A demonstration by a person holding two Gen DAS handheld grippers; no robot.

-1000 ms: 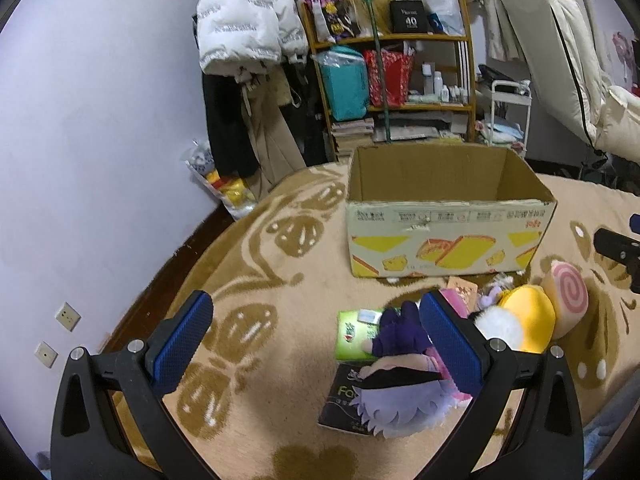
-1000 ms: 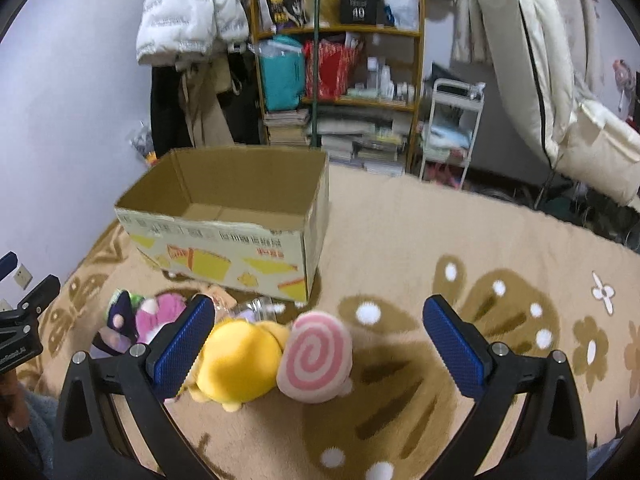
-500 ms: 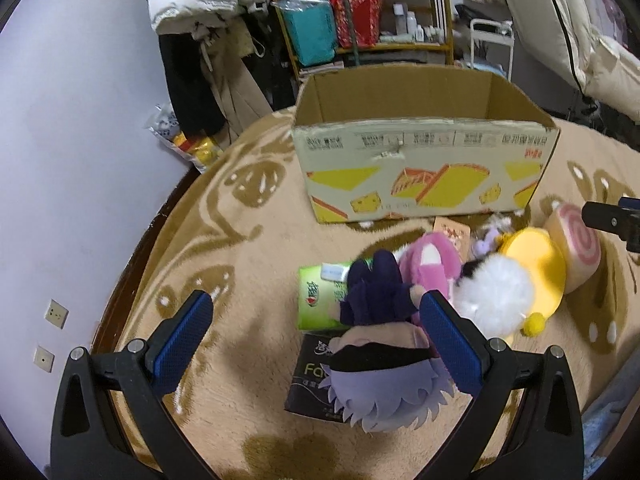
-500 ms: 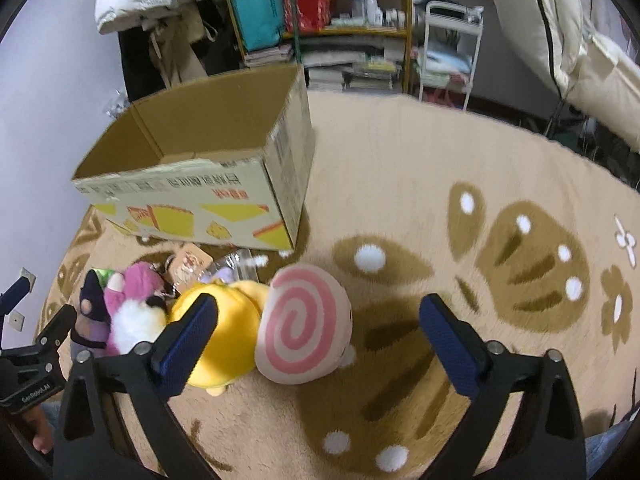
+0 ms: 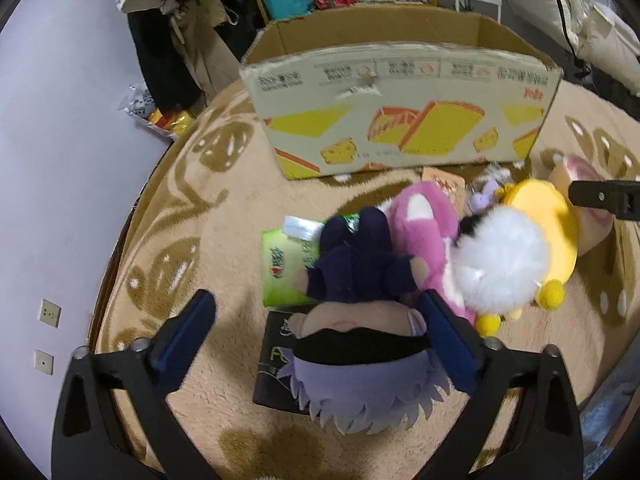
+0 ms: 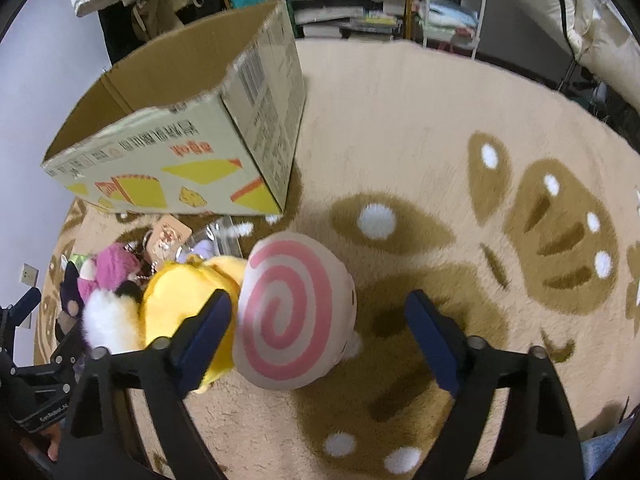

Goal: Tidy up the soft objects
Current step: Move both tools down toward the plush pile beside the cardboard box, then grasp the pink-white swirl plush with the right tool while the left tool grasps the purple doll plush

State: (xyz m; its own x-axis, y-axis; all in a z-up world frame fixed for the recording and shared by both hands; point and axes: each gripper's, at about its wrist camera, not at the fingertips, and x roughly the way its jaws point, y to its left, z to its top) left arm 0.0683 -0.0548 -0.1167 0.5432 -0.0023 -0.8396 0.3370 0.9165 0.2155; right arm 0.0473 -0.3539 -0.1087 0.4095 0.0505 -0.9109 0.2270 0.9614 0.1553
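Note:
An open cardboard box (image 5: 400, 120) stands on the rug; it also shows in the right wrist view (image 6: 192, 136). In front of it lie a purple-haired doll in dark clothes (image 5: 360, 320), a pink plush (image 5: 424, 224), a yellow and white plush (image 5: 516, 248) and a pink-swirl plush (image 6: 292, 312). My left gripper (image 5: 316, 340) is open and low over the doll, whose head lies between the fingers. My right gripper (image 6: 320, 340) is open around the swirl plush, its left finger against the yellow plush (image 6: 180, 300).
A green packet (image 5: 284, 268) and a black packet (image 5: 276, 372) lie under the doll. A card tag (image 5: 444, 180) and small trinkets lie by the box. Shelves, hanging coats and a white cart stand behind. The patterned rug (image 6: 440, 160) stretches to the right.
Both grippers have moved forward and down toward the plush toys. The doll now lies between the left fingers and the swirl plush between the right fingers. Both stay open.

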